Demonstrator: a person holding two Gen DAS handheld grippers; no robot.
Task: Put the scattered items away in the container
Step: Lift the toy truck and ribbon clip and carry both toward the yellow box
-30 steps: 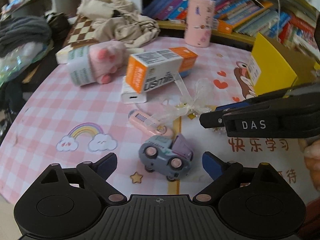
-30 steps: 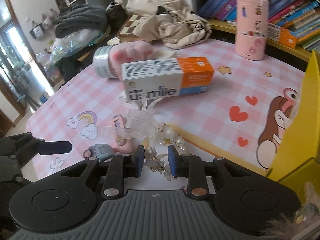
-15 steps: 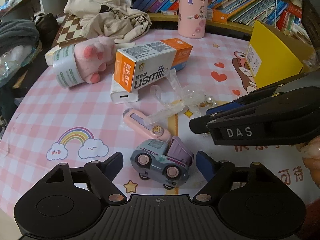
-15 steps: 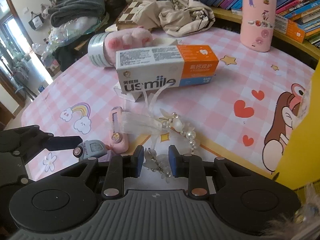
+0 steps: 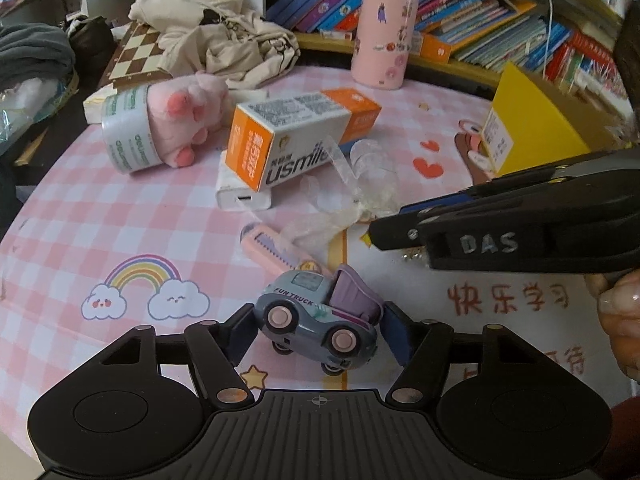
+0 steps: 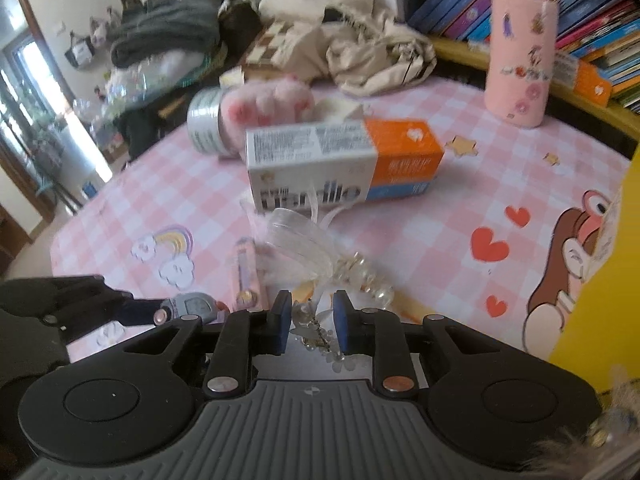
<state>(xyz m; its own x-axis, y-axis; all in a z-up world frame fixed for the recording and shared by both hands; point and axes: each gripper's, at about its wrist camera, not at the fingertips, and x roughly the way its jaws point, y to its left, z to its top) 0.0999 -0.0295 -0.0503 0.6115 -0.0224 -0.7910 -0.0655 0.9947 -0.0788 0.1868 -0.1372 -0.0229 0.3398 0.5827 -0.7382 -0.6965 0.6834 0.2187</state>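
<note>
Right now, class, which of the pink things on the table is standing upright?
The tall pink cylinder with stickers, upright at the table's far edge by the books. The plush paw and the flat pink comb-like piece lie flat.

The toy truck (image 5: 320, 322) sits nearest, the clip (image 5: 276, 246) just behind it — the box (image 5: 300, 140) farther back on the charger (image 5: 240, 196)

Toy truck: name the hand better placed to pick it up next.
Left. The left hand-held gripper has just been closing, with the toy truck between its fingers. The right hand-held gripper is shut on the pearl hair bow.
</note>
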